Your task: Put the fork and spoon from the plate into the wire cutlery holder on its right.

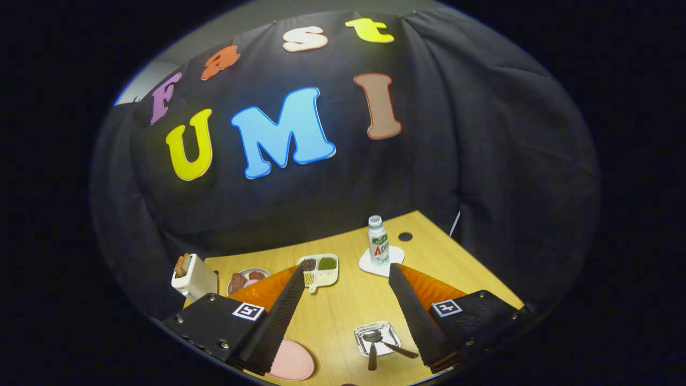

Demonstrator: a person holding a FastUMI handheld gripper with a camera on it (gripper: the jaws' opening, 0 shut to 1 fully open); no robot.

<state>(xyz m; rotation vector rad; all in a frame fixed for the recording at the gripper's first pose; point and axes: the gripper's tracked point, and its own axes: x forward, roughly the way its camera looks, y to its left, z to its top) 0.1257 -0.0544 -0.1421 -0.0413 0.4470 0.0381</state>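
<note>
The gripper point(343, 273) has ridged jaws, screwed housings and a square tag on each side.

The pink plate point(292, 362) lies partly behind the tool's point(343, 276) left finger and is cut off below.

A black cloth wall point(455, 161) hangs in heavy folds all round the back of the booth, sagging a little where it meets the table. Above its top edge a strip of pale grey wall point(257, 16) shows, with a brighter patch point(144, 83) off to one side (a window or a lit panel, hard to tell which). The wooden table point(337, 316) is light and yellowish, lit brightly from above, with a small dark round hole point(405, 236) near its far corner.
</note>
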